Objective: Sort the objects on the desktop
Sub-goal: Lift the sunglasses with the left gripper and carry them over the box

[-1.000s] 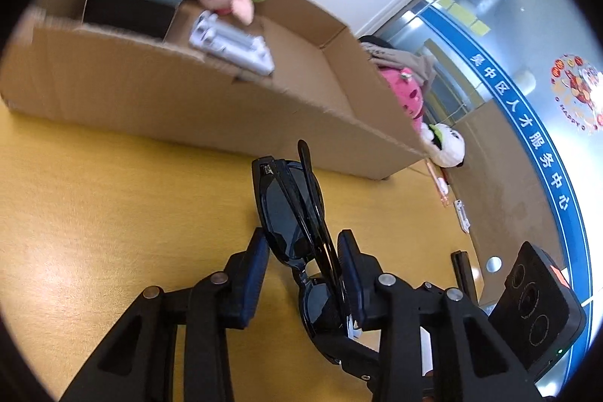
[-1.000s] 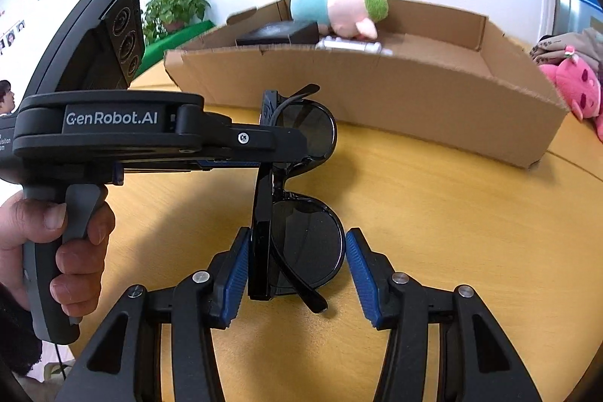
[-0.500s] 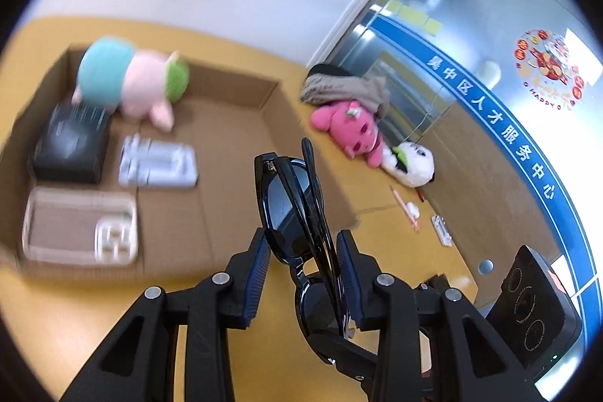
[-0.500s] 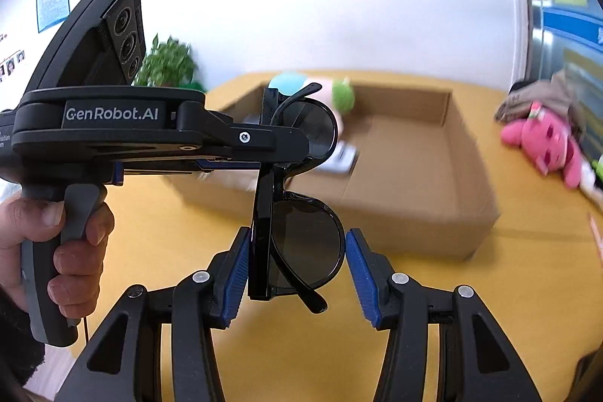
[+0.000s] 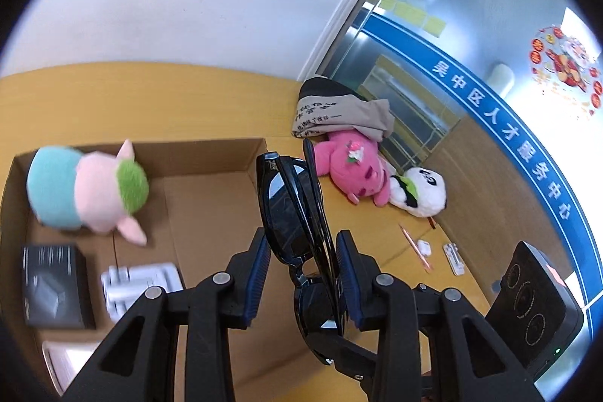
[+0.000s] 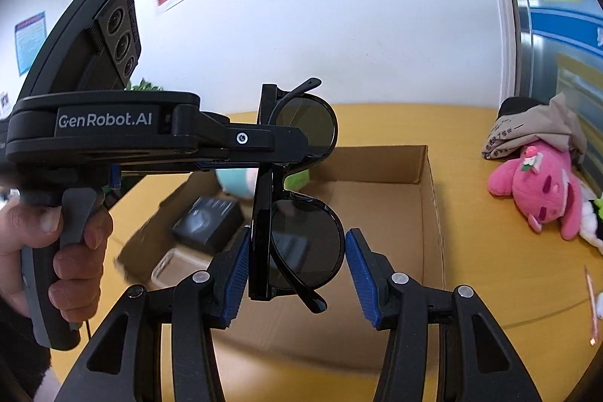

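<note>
Change since a second ago: view raised from table level, cardboard box [image 5: 211,153] interior now seen from above, sunglasses [image 5: 290,213] carried above it. Left gripper [image 5: 301,274]: fingers clamped on folded sunglasses, frame upright between pads. Right gripper [image 6: 296,274]: fingers [image 6: 235,274] parted wider than lower lens between them; left pad beside frame edge, contact unclear; right pad apart.

Motion-blurred plush toy [image 5: 86,193]; beige tray [image 5: 62,358] cut off by gripper arm

Sunglasses [image 5: 292,210] above cardboard box [image 5: 211,153]; plush toys [image 5: 354,172] right of box.
</note>
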`<state>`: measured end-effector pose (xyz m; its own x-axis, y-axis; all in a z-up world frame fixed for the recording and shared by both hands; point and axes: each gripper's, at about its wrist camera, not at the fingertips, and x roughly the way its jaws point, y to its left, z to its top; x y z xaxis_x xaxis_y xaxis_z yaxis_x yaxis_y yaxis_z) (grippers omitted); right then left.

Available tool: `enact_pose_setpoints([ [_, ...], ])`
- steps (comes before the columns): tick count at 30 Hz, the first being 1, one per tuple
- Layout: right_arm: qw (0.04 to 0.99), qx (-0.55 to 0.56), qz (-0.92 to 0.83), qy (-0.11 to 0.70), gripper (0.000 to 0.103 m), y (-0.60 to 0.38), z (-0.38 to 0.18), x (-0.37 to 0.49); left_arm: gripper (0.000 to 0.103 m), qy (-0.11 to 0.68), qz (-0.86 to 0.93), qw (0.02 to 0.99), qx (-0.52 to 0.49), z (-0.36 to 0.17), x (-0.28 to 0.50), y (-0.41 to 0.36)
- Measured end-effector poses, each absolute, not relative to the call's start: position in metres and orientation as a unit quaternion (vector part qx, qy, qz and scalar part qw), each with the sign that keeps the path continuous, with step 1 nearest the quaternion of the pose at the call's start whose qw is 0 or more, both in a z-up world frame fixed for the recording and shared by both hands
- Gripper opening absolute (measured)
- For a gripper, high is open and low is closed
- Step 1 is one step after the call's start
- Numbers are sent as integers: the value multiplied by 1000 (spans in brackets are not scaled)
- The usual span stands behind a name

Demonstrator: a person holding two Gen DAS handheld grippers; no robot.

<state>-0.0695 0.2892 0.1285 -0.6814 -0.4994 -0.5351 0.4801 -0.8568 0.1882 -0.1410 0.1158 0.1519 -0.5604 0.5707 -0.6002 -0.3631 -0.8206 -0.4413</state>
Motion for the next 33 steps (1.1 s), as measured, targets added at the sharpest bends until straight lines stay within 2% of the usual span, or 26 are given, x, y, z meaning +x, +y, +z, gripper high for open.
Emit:
enact_pose_setpoints([
  [8,263,356,-896,-40,54,277,113,-167,34,-156,848,254,-438,118,-244,111],
  [15,251,438,-860,-71,54,259,61,-244,32,-194,810,239,-500,47,-315,100],
  [19,224,490,-840,-66,53,249,29,-275,30,-211,790,233,-526,12,-331,98],
  [24,196,531,-822,-64,53,245,0,-290,29,-173,791,226,-541,-3,-335,114],
  [29,190,537,-820,-61,54,245,-4,-289,32,-144,798,212,-545,-7,-332,122],
  [31,189,536,-821,-58,58,247,-3,-284,33,-138,802,209,-542,-1,-328,120],
  [33,183,533,-824,-61,75,251,1,-277,36,-128,811,198,-536,11,-317,118],
])
